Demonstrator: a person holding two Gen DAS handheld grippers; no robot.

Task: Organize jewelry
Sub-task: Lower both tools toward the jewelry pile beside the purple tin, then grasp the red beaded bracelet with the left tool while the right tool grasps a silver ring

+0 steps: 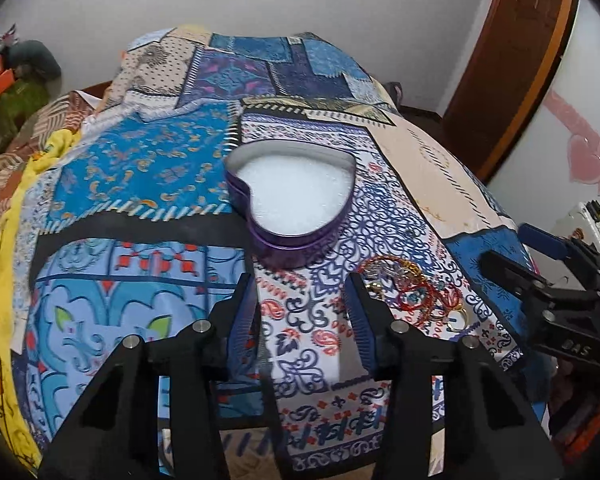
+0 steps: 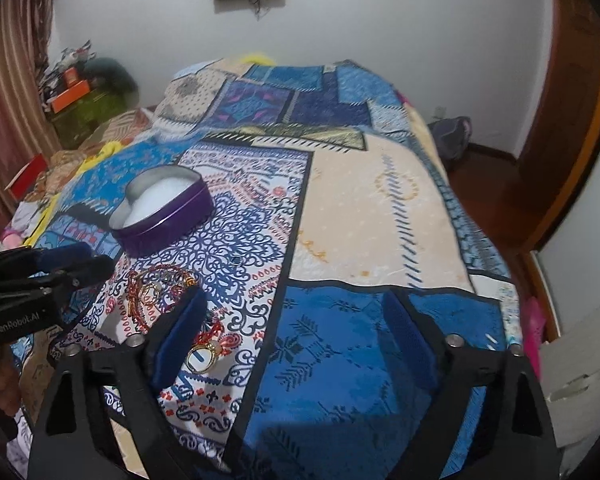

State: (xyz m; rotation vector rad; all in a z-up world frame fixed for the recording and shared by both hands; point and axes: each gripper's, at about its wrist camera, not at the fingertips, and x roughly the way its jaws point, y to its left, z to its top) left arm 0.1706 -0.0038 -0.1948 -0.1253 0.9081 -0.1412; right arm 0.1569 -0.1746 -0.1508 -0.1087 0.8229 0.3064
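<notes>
A heart-shaped purple tin (image 1: 292,196) sits open on the bed (image 1: 420,152), roughly midway along it and toward its left edge. In the left wrist view the heart's pointed tip faces the near end of the bed and its two lobes face the far wall, so its long axis runs lengthwise down the bed. The tin holds only a white padded lining (image 1: 296,188); no jewelry lies in it.

The jewelry (image 1: 416,296) lies in a loose heap on the patterned bedspread, near the tin's tip on its right and closer to the near end of the bed. It is a tangle of red beaded strands and gold pieces, with a gold ring (image 2: 202,356) at its nearer edge.

The left gripper (image 1: 300,300) hovers over the bedspread with its jaws apart and nothing between them, the heap just beside its right finger. The right gripper (image 2: 296,320) also stands wide apart and empty, the ring just inside its left finger (image 2: 180,332).
</notes>
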